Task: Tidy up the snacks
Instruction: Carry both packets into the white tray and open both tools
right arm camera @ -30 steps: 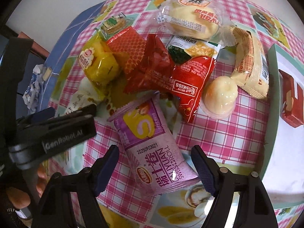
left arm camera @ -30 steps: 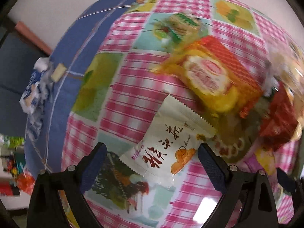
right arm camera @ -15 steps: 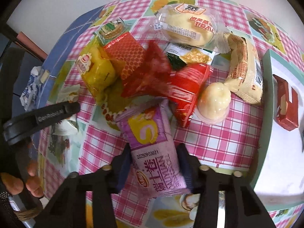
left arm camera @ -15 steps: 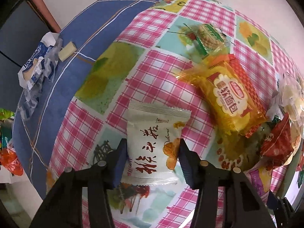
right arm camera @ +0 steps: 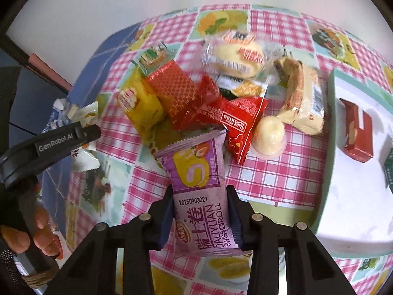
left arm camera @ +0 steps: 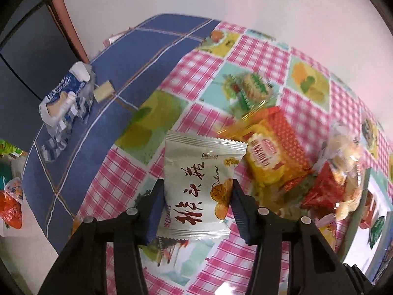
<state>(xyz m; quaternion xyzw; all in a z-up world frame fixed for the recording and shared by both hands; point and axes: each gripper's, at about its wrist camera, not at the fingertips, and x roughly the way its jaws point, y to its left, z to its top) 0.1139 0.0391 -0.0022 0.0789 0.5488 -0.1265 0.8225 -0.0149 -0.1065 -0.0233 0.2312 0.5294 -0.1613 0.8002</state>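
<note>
White foil with red lettering fills the left wrist view: the white snack packet is pinched between the fingers of the left gripper, above the checked counter. Just right of it lies a yellow-orange bread packet, blurred here, so its print is hard to read.

In the right wrist view, the right gripper is closed on the purple Swiss roll packet, whose far end points at the snack pile with its red packet and jelly cup. At the right edge a white tray holds a red box.
</note>
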